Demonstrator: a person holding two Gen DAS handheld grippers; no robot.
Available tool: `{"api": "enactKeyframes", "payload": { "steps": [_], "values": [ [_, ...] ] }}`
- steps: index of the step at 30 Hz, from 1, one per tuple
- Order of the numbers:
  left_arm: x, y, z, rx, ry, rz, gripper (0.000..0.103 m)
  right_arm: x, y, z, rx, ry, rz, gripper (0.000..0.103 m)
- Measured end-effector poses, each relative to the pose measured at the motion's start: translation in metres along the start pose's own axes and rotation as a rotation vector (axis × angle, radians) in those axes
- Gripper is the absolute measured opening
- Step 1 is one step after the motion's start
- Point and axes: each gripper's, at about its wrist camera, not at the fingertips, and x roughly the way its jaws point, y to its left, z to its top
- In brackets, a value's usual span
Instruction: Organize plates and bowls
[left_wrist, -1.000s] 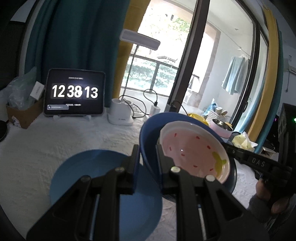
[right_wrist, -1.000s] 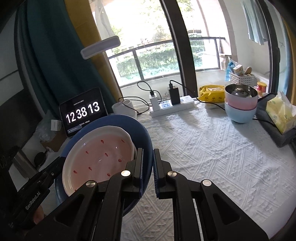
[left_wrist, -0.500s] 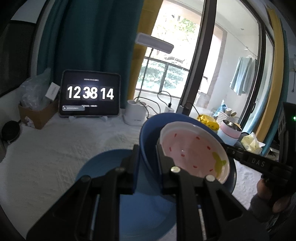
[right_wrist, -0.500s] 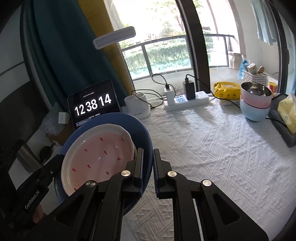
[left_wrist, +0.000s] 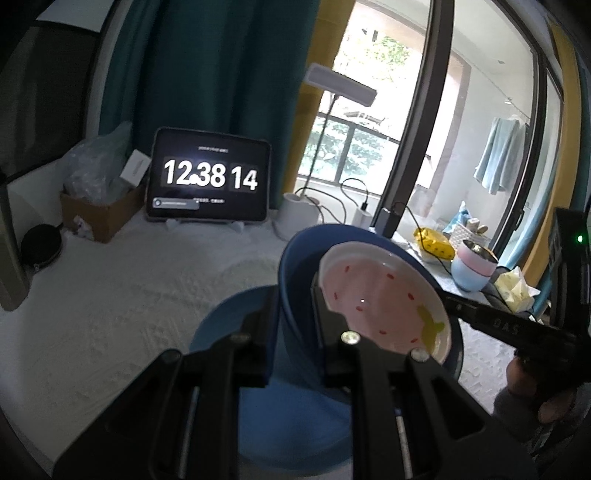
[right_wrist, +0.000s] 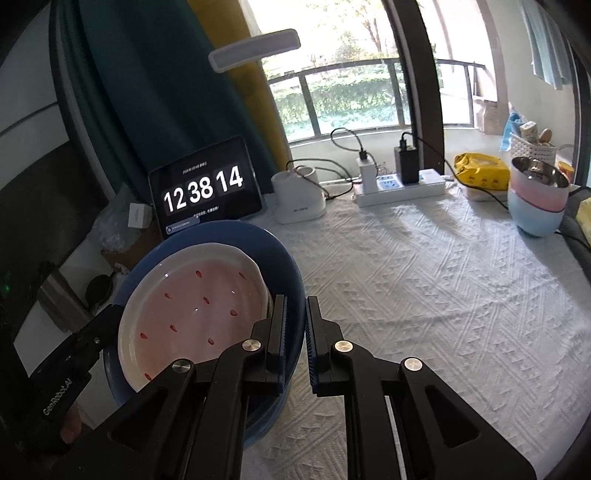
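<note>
A dark blue bowl (left_wrist: 295, 266) with a pink strawberry plate (left_wrist: 380, 295) inside it is held up between both grippers. My left gripper (left_wrist: 293, 317) is shut on the bowl's left rim. My right gripper (right_wrist: 295, 328) is shut on its right rim (right_wrist: 291, 280); the pink plate (right_wrist: 192, 314) lies inside. A light blue plate (left_wrist: 229, 325) lies on the table below the bowl. Stacked pink and light blue bowls (right_wrist: 535, 203) stand at the far right.
A white tablecloth (right_wrist: 424, 277) covers the table. At the back stand a tablet clock (right_wrist: 203, 188), a lamp base (right_wrist: 299, 199), a power strip (right_wrist: 399, 184) and a yellow packet (right_wrist: 476, 166). A cardboard box (left_wrist: 99, 210) is at the left.
Both grippers have lifted the blue bowl with the pink plate higher above the light blue plate; the grips are unchanged.
</note>
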Motion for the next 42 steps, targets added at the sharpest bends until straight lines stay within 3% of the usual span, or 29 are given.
{"api": "enactKeyframes", "payload": {
  "steps": [8,23,31,36,39,42],
  "values": [
    [0.002,0.021,-0.007,-0.015,0.031,0.034,0.016,0.022,0.014,-0.009,-0.012,0.057,0.018,0.012],
    [0.008,0.035,-0.01,-0.02,0.039,0.058,0.017,0.032,0.031,-0.006,-0.047,0.036,0.009,0.012],
    [0.008,0.026,-0.012,0.086,0.014,0.121,0.02,0.033,0.031,-0.005,-0.06,0.029,0.011,0.012],
    [0.009,0.028,-0.012,0.093,0.006,0.123,0.021,0.032,0.032,-0.006,-0.074,0.019,-0.007,0.013],
    [0.009,0.029,-0.012,0.095,0.004,0.124,0.024,0.032,0.031,-0.006,-0.07,0.019,-0.003,0.015],
    [0.01,0.03,-0.012,0.093,-0.001,0.145,0.033,0.031,0.029,-0.007,-0.071,0.011,-0.012,0.019]
  ]
}}
